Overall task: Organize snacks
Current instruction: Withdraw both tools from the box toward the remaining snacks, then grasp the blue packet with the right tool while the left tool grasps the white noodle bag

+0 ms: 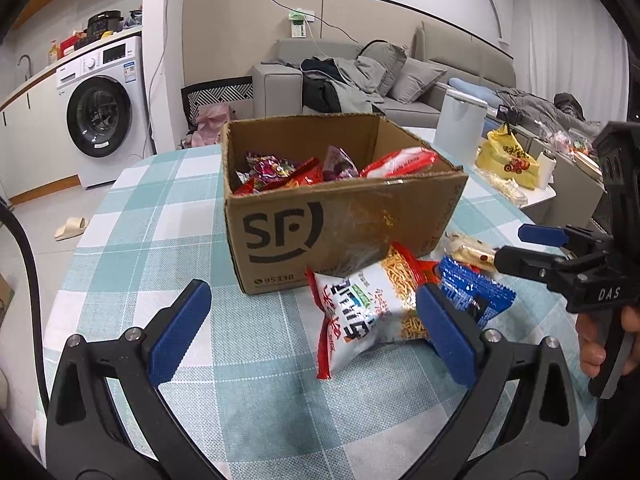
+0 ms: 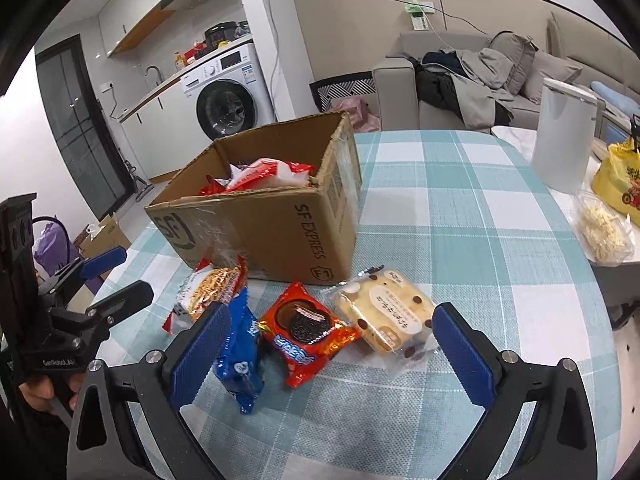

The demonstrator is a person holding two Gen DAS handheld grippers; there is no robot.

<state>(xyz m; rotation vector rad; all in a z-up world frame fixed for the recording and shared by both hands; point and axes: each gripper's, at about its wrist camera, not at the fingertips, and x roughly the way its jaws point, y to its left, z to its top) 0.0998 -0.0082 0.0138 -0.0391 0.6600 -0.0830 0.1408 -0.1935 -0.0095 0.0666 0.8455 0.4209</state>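
Two wrist views of a round worktop [image 2: 472,208] covered with a teal-and-white checked cloth. An open cardboard box [image 1: 340,220] marked "SF" stands near its middle and holds several snack packets, mostly red and purple, with a red-and-white packet [image 1: 400,162] leaning against its right inner wall.

Left gripper [image 1: 308,332]: its blue-padded fingers [image 1: 180,332] are spread wide and hold nothing. Between them, nearer the right finger, lies a white-and-red snack bag [image 1: 356,316] with a clear window showing thin yellow sticks; its upper corner rests against the front of the box. Whether the right finger touches this bag cannot be told.

Right gripper [image 2: 332,352]: its fingers [image 2: 464,352] are likewise spread wide and empty. Ahead of them, on the cloth in front of the box, lie three packets in a row: a blue packet [image 2: 240,360] standing on edge just beside the left finger, a red packet [image 2: 308,332] picturing a dark sandwich biscuit, and a clear-wrapped pale cake [image 2: 388,312] with brown dots. The stick snack bag lies just behind the blue packet, against the box.

Each view also shows the other gripper at its edge, held in a hand [image 1: 600,340].

Beyond the far right edge of the worktop stand a white canister [image 2: 564,136] and a yellow plastic bag [image 2: 620,184]. In the background are a washing machine [image 1: 100,116] and a grey sofa [image 1: 400,76] strewn with clothes.
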